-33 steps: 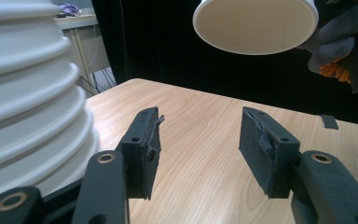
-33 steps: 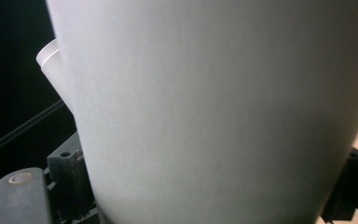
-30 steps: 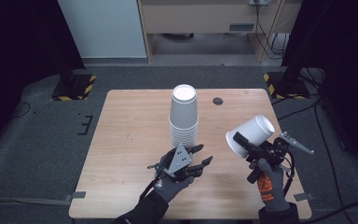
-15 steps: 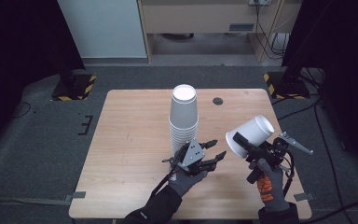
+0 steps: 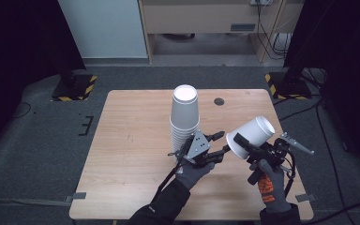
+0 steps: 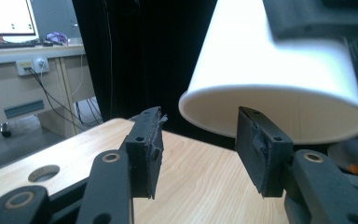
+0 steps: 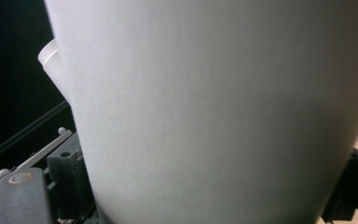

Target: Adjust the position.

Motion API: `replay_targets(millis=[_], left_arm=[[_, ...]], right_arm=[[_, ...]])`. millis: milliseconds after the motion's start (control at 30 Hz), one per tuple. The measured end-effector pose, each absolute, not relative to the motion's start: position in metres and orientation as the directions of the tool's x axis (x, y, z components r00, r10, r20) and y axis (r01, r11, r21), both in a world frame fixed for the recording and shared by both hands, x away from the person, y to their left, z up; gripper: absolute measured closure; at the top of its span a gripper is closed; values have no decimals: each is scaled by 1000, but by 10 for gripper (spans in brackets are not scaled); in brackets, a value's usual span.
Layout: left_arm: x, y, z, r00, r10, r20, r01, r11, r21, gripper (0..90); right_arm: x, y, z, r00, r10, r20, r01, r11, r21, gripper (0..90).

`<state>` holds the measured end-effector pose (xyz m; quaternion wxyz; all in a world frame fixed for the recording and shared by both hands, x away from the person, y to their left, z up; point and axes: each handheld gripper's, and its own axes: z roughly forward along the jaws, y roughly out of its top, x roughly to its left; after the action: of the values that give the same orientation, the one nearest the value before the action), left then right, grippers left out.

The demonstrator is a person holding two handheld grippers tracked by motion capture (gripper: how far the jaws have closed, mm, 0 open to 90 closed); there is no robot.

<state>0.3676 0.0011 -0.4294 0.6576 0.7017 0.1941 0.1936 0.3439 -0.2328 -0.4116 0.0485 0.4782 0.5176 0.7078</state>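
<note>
The right gripper (image 5: pixel 242 143) is clamped on a white paper cup (image 5: pixel 253 136), holding it tilted above the table (image 5: pixel 131 140). Just to its left, the left gripper (image 5: pixel 221 143) has its jaws spread apart, pointing at the cup's rim, which hangs right before them. Behind the left gripper stands a stack of cups (image 5: pixel 184 115).

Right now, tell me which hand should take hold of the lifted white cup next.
Left. Its open tongs sit just below the cup's rim, jaws apart, beside the cup stack. The right tongs are already shut on the cup.
</note>
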Motion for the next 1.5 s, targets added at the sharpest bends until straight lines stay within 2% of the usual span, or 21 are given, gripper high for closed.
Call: replay_targets(millis=[333, 567, 867, 1100, 1267, 1433, 1500], left_arm=[[373, -12, -429, 856, 517, 18, 2, -38, 999, 558], [374, -14, -433, 840, 541, 42, -25, -38, 999, 610], [373, -6, -437, 822, 568, 43, -24, -41, 999, 769], [371, -2, -439, 838, 544, 25, -4, -39, 999, 816], [371, -2, -441, 840, 542, 26, -8, -36, 999, 806], [373, -6, -441, 839, 544, 31, -27, -15, 1000, 705], [374, -8, -441, 839, 544, 25, -30, 0, 1000, 690]], right_arm=[[344, -229, -413, -540, 555, 633, 440, -455, 774, 140], [344, -226, -413, -544, 546, 637, 455, -446, 771, 140], [345, -222, -415, -551, 536, 640, 471, -433, 768, 136], [345, -223, -415, -549, 526, 649, 468, -450, 761, 133], [345, -224, -415, -542, 520, 660, 478, -455, 751, 140], [346, -220, -417, -547, 479, 687, 513, -457, 727, 143], [346, -217, -417, -549, 479, 686, 517, -450, 728, 143]])
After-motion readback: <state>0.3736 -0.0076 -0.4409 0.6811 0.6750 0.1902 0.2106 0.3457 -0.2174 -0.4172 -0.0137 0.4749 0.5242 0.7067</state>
